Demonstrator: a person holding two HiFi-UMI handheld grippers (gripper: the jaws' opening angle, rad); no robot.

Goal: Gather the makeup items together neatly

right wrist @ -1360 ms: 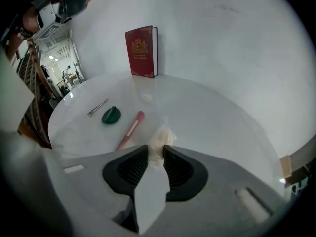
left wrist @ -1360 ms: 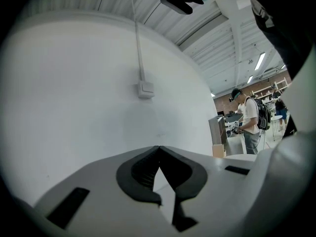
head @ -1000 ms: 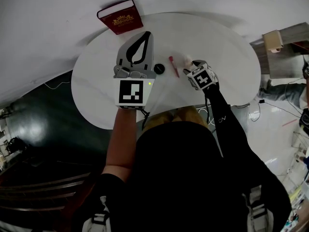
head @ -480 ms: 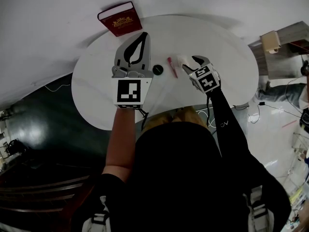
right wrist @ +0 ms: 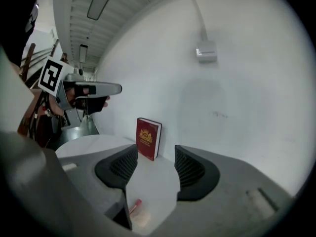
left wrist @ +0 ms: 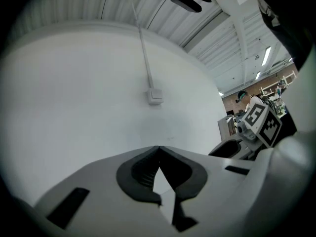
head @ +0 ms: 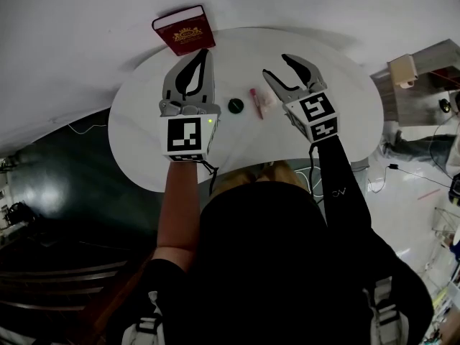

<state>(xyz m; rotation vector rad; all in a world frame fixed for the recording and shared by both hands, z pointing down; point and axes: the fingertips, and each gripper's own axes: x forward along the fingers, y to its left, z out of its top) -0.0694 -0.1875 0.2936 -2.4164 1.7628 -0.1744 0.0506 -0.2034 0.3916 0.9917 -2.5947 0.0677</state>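
Jaws apart on my right gripper (head: 277, 66), nothing between them, as it hangs over the white table (head: 144, 142). My left gripper (head: 203, 51) has its tips pressed together, empty, held above the table's left side. Between my two tools lie the makeup bits: a black round compact (head: 236, 106), well apart from a pink-red stick (head: 254, 100), and right beside that a pale pinkish piece (head: 267, 103). A red book (head: 183, 29) stands upright against the wall at the far edge.

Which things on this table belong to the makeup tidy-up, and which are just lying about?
Belongs to the job: pink stick, pale pink piece beside it, small black round item.

Just lying about: red book, standing at the table's far edge.
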